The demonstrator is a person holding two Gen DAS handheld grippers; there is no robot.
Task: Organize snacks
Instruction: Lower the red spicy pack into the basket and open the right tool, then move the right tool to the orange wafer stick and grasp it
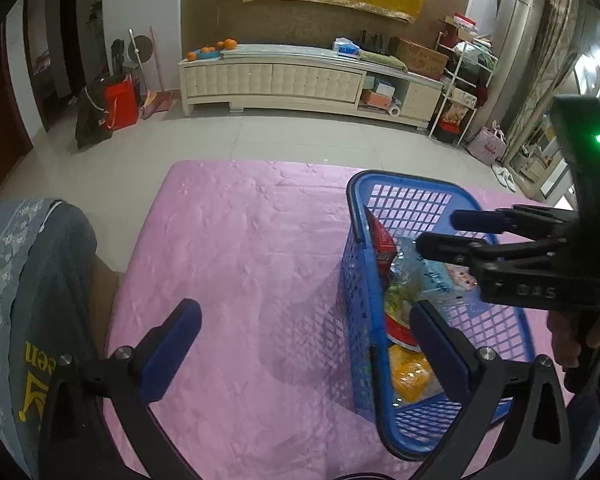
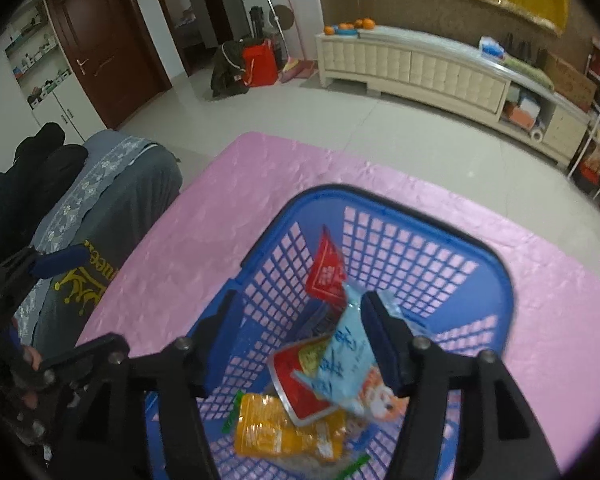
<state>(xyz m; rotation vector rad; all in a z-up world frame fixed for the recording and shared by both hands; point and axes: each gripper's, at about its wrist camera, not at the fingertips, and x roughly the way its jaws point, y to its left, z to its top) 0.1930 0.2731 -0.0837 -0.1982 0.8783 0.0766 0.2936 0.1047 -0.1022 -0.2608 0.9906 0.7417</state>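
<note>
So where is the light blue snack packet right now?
The light blue packet lies inside the blue basket, on top of the red packet, just left of the right gripper's right finger.

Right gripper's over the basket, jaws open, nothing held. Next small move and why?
Probably lift the right gripper straight up out of the blue basket: its jaws are open and empty, the light blue packet lies among the other snacks, and no snack shows on the pink cloth.

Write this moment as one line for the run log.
left gripper: open, empty, beside basket | right gripper: open, empty, above basket | snacks: in basket | cloth: pink
</note>
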